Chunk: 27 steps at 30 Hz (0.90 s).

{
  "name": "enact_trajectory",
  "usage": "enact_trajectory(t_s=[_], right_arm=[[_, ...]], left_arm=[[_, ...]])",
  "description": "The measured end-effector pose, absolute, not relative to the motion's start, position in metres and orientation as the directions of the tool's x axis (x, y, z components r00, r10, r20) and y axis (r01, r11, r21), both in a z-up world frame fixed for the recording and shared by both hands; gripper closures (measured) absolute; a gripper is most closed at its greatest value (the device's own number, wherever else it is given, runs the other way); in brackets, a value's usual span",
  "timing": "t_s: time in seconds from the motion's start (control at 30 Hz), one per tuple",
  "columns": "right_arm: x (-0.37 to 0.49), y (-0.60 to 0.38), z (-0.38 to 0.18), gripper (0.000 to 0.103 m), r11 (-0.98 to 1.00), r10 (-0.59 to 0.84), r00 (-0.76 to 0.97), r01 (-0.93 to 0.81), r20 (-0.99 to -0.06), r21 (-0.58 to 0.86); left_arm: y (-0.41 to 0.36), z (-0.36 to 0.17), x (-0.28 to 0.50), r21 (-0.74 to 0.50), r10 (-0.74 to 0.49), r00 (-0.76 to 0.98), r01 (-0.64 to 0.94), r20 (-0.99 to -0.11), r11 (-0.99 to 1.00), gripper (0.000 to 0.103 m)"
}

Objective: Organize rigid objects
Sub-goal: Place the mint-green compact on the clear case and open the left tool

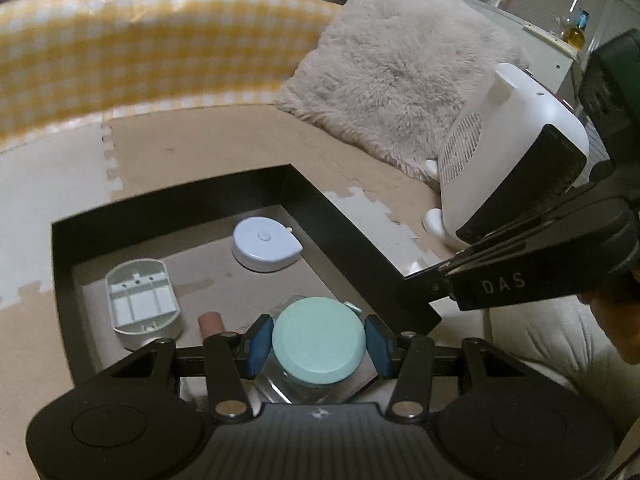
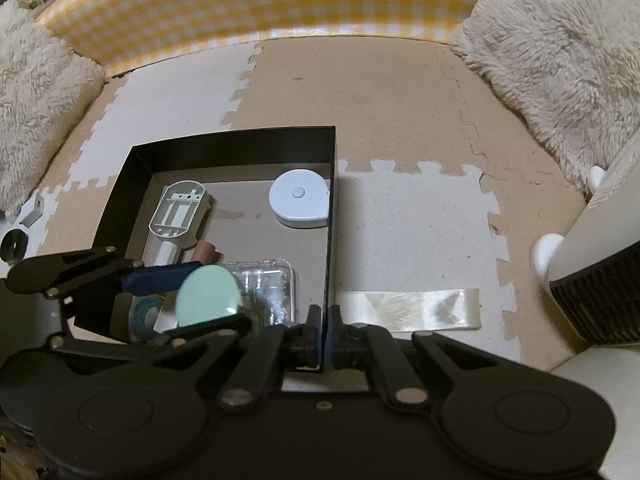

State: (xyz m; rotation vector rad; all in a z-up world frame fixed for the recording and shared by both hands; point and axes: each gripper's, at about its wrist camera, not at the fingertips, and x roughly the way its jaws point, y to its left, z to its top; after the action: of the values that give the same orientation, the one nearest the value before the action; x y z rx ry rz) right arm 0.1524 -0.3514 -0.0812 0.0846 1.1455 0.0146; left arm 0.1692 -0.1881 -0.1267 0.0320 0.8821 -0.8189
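A black box (image 1: 320, 196) sits on the foam floor mat. Inside lie a pale blue tape measure (image 1: 266, 244), a grey plastic shell (image 1: 140, 298) and a brown cylinder (image 1: 212, 322). My left gripper (image 1: 318, 344) is shut on a glass jar with a mint green lid (image 1: 318, 340), held over the box's near part; it shows in the right wrist view too (image 2: 210, 294). A clear plastic case (image 2: 272, 284) and a teal tape roll (image 2: 146, 312) lie under it. My right gripper (image 2: 325, 336) is shut on the box's right wall (image 2: 332, 216) at its near corner.
A white fan heater (image 1: 504, 160) stands right of the box. Fluffy cushions (image 2: 560, 60) and a yellow checked wall (image 2: 260, 4) border the mat. A strip of glossy tape (image 2: 408, 308) lies on the mat right of the box. Small white and black items (image 2: 30, 212) lie at far left.
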Motion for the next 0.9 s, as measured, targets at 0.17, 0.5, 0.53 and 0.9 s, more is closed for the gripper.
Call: enact_trajectory(t_s=[0.17, 0.5, 0.53, 0.9], right_arm=[[0.153, -0.352, -0.081, 0.099, 0.997, 0.056, 0.412, 0.033, -0.909, 0.077], [0.153, -0.352, -0.081, 0.099, 0.996, 0.058, 0.412, 0.033, -0.909, 0.079], [0.153, -0.352, -0.081, 0.099, 0.996, 0.058, 0.412, 0.033, -0.909, 0.079], [0.153, -0.352, -0.081, 0.099, 0.996, 0.063, 0.413, 0.035, -0.908, 0.085]], left_arm=[[-0.192, -0.13, 0.167, -0.282, -0.611, 0.351, 0.654, -0.709, 0.702, 0.052], [-0.186, -0.127, 0.173, -0.299, -0.595, 0.351, 0.618, -0.723, 0.727, 0.022], [-0.185, -0.127, 0.173, -0.305, -0.597, 0.348, 0.614, -0.723, 0.728, 0.02], [-0.184, -0.115, 0.17, -0.307, -0.599, 0.361, 0.607, -0.715, 0.733, 0.0]])
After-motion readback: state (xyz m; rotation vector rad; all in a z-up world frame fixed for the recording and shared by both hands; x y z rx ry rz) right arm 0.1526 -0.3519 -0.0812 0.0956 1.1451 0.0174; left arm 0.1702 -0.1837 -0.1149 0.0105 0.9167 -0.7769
